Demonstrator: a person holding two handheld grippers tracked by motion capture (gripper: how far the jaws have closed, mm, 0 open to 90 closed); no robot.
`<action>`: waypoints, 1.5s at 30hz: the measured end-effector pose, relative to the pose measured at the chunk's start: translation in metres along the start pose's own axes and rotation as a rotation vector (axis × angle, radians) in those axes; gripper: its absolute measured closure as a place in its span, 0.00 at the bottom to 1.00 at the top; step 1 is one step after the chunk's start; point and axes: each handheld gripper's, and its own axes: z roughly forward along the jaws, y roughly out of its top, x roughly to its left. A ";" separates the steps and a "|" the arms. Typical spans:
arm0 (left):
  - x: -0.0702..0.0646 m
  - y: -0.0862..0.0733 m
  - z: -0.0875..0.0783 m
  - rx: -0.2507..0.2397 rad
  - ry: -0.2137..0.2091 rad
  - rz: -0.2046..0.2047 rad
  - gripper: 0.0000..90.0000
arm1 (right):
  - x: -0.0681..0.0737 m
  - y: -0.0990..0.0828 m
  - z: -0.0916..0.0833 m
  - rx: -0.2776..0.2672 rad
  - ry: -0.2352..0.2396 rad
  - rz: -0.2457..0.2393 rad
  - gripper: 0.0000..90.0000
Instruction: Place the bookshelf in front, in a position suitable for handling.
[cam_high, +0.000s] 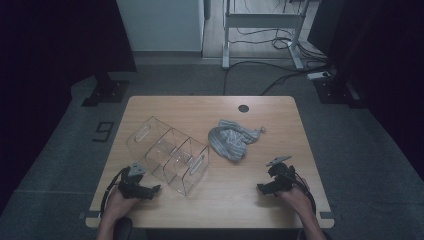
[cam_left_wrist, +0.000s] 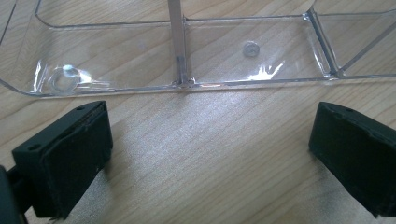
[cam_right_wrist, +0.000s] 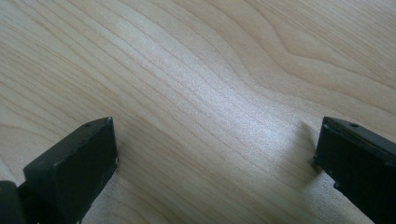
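**Hand-held gripper pair open and empty, organizer nearest the left**

Hand-held gripper on my left (cam_high: 150, 191) sits at the near-left of the tabletop (cam_high: 260, 205), jaws spread as wide as they go with nothing but bare wood between them. Its own camera looks straight at the near wall of the clear plastic organizer (cam_left_wrist: 187, 60), just beyond the jaw tips and apart from them. My right hand-held gripper (cam_high: 263, 188) rests at the near right, equally wide open and empty, with only wood grain ahead of it.

From the high view the organizer (cam_high: 167, 155) lies on a diagonal, its long axis running from the far left toward the near middle, divided into compartments with a handle slot at each end. Its near end is close beside my left jaws, so I judge the left hand the natural one to reach it; the right is well apart from it.

Farther back, right of the organizer, a crumpled grey striped cloth (cam_high: 231, 140) lies forward and left of my right hand. Nothing stands between either hand and these two things. A cable hole (cam_high: 243, 108) marks the far edge.
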 end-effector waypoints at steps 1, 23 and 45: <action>0.000 0.000 0.000 0.000 0.000 0.000 0.00 | 0.000 0.000 0.000 0.003 0.003 -0.002 0.00; 0.000 0.000 0.000 -0.005 0.000 0.002 0.00 | -0.001 0.016 -0.020 -0.105 0.048 -0.009 0.00; 0.000 0.000 0.001 -0.007 0.001 0.001 0.00 | -0.005 0.053 -0.026 -0.212 0.061 0.002 0.00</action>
